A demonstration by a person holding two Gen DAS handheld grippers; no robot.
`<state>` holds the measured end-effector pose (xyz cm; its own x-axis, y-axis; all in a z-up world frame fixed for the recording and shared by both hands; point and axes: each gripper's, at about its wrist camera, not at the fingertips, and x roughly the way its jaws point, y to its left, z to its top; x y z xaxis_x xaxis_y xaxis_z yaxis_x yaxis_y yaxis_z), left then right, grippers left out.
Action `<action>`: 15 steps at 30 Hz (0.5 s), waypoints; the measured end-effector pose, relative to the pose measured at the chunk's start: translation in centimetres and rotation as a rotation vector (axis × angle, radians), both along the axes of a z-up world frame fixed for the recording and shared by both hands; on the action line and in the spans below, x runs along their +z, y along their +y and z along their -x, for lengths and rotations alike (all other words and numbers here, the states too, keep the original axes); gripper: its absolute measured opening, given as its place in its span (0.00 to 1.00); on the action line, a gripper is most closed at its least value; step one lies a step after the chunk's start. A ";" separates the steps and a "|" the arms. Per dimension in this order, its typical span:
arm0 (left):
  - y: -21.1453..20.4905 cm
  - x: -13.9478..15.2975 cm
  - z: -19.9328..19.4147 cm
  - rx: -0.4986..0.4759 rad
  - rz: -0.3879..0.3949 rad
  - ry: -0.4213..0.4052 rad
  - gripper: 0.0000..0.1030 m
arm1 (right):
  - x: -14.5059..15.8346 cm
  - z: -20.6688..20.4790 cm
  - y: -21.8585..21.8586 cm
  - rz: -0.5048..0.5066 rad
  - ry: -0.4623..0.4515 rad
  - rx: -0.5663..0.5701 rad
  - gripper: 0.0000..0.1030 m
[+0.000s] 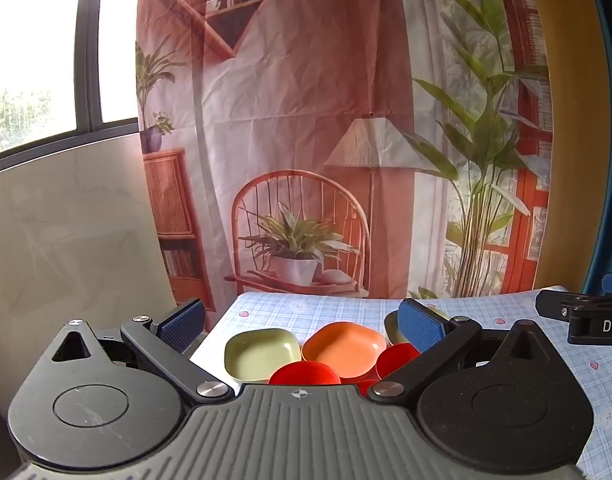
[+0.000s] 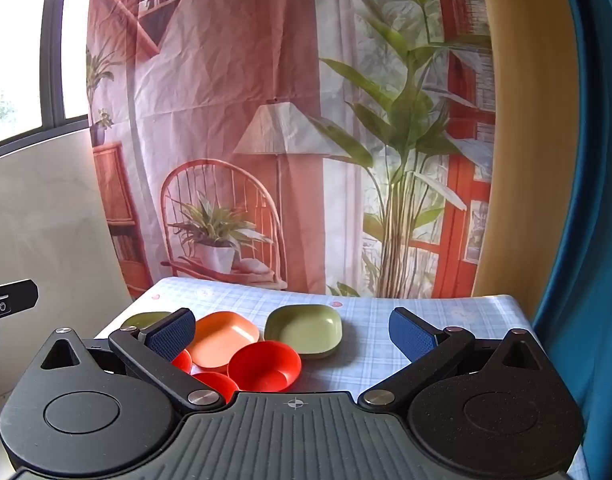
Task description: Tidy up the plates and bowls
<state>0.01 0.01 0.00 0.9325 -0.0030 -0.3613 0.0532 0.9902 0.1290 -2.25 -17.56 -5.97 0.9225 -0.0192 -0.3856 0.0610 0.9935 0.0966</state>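
Note:
Dishes cluster on a checked tablecloth (image 1: 338, 308). In the left wrist view I see a green square plate (image 1: 262, 354), an orange square plate (image 1: 344, 346), red bowls (image 1: 304, 374) and a second green plate (image 1: 394, 328) mostly hidden behind my finger. My left gripper (image 1: 302, 326) is open and empty above them. In the right wrist view a green plate (image 2: 304, 330), the orange plate (image 2: 222, 338), red bowls (image 2: 264, 366) and another green plate (image 2: 144, 318) show. My right gripper (image 2: 292, 334) is open and empty above them.
A printed backdrop (image 1: 306, 140) hangs behind the table's far edge. A white wall and window (image 1: 46, 80) are at left. Part of the right gripper (image 1: 586, 316) shows at the right edge of the left wrist view. A blue curtain (image 2: 594, 200) hangs at right.

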 end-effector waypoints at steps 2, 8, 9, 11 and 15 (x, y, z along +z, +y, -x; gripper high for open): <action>0.0 0.0 0.0 0.001 0.003 0.004 1.00 | 0.0 0.0 0.0 0.008 -0.005 -0.002 1.00; -0.3 0.1 0.1 -0.002 0.006 0.000 1.00 | 0.0 0.1 -0.1 0.001 -0.007 -0.001 1.00; 0.1 0.0 -0.2 -0.004 0.024 0.009 1.00 | 0.0 0.1 -0.1 0.000 -0.006 -0.001 1.00; 0.4 0.0 -0.2 -0.004 0.025 0.007 1.00 | -0.1 0.1 0.0 0.000 -0.006 -0.002 1.00; 0.2 0.0 -0.1 -0.003 0.012 -0.002 1.00 | -0.1 0.2 0.0 -0.002 -0.006 -0.001 1.00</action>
